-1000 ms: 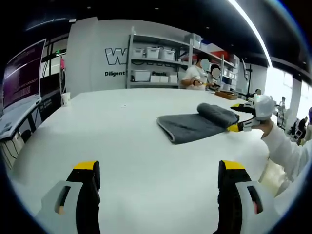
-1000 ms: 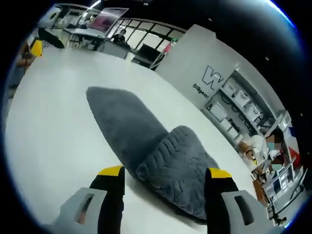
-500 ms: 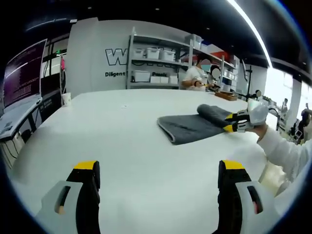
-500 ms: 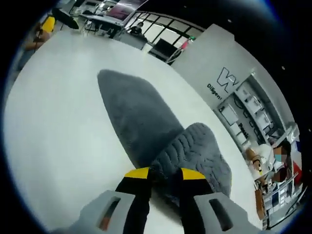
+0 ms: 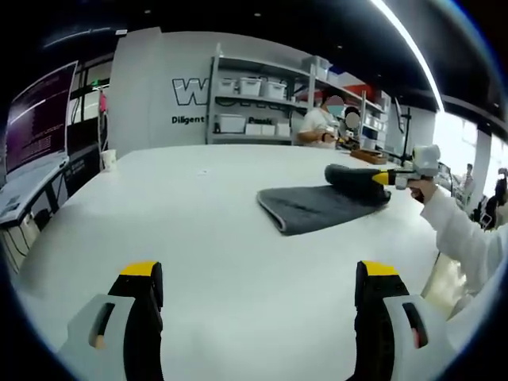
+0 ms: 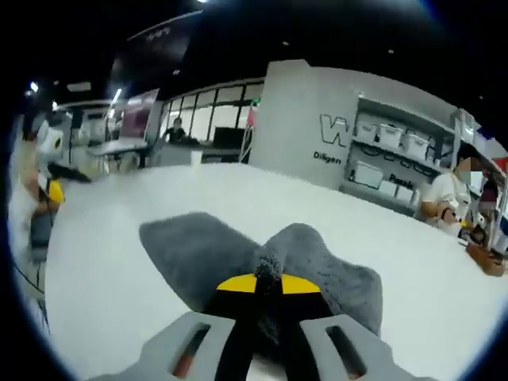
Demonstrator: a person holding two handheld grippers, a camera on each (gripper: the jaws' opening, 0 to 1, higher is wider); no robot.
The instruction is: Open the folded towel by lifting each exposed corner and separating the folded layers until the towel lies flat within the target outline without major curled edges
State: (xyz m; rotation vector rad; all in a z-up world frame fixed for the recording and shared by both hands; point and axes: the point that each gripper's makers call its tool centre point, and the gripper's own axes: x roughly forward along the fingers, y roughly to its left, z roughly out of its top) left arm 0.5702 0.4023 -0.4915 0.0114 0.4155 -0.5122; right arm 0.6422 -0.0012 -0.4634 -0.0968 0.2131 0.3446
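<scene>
A grey folded towel lies on the white table, with its upper fold lifted at the right end. In the right gripper view the towel spreads ahead and a raised corner of it is pinched between the yellow-tipped jaws. My right gripper is shut on that corner; it also shows as the right gripper held by a hand in a white sleeve. My left gripper hovers open over the near part of the table, well short of the towel, with nothing between its fingers.
Shelves with white bins and a wall with lettering stand behind the table. People sit at the far right. A monitor and a desk are at the left. A white cup stands at the table's far left edge.
My right gripper closed on the towel's rolled upper fold and lifted it off the lower layer. The left gripper stayed still.
</scene>
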